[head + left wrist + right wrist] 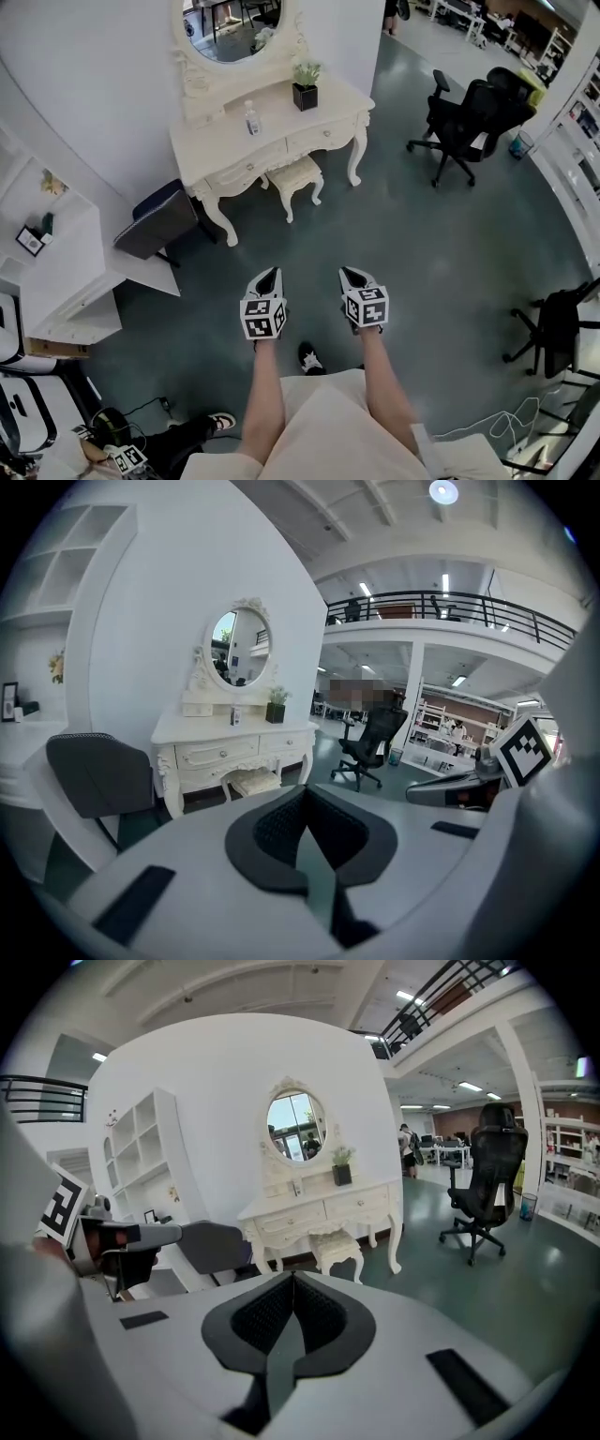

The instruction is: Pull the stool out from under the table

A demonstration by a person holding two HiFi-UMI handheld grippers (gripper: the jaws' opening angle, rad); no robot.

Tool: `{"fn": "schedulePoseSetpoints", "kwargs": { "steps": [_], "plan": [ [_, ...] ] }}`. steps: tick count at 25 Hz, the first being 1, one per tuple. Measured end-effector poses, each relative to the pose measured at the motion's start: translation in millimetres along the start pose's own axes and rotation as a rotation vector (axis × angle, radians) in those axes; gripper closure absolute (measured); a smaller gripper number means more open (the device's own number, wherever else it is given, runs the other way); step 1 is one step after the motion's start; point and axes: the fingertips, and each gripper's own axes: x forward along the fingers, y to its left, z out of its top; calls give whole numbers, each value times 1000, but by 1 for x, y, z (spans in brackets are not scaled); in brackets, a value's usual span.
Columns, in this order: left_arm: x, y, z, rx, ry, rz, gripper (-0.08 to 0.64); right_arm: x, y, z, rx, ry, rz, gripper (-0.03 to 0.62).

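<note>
A cream carved stool (296,176) stands tucked partly under the white dressing table (330,103), between its curved legs. The stool (254,781) shows low under the table in the left gripper view, and the stool (337,1245) sits just left of the table's front leg in the right gripper view. My left gripper (268,278) and right gripper (353,276) are held side by side well short of the stool, over the dark floor. Both point toward the table, and both are shut with nothing between the jaws.
A dark padded chair (157,221) stands left of the table beside a white shelf unit (66,272). A black office chair (472,120) is at the right, another black chair (555,330) at the far right. An oval mirror (239,26) and a potted plant (305,86) sit on the table.
</note>
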Motion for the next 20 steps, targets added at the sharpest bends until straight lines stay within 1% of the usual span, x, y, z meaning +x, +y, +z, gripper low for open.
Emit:
{"fn": "schedulePoseSetpoints", "kwargs": {
  "steps": [5, 12, 16, 20],
  "plan": [
    [13, 22, 3, -4, 10, -19, 546, 19, 1, 9, 18, 5, -24, 548],
    [40, 50, 7, -29, 22, -12, 546, 54, -1, 17, 21, 25, -26, 548],
    [62, 66, 20, -37, 24, -5, 546, 78, -10, 35, 30, 22, -30, 548],
    [88, 73, 36, -32, 30, -1, 546, 101, -25, 59, 40, 12, -29, 548]
  ]
}}
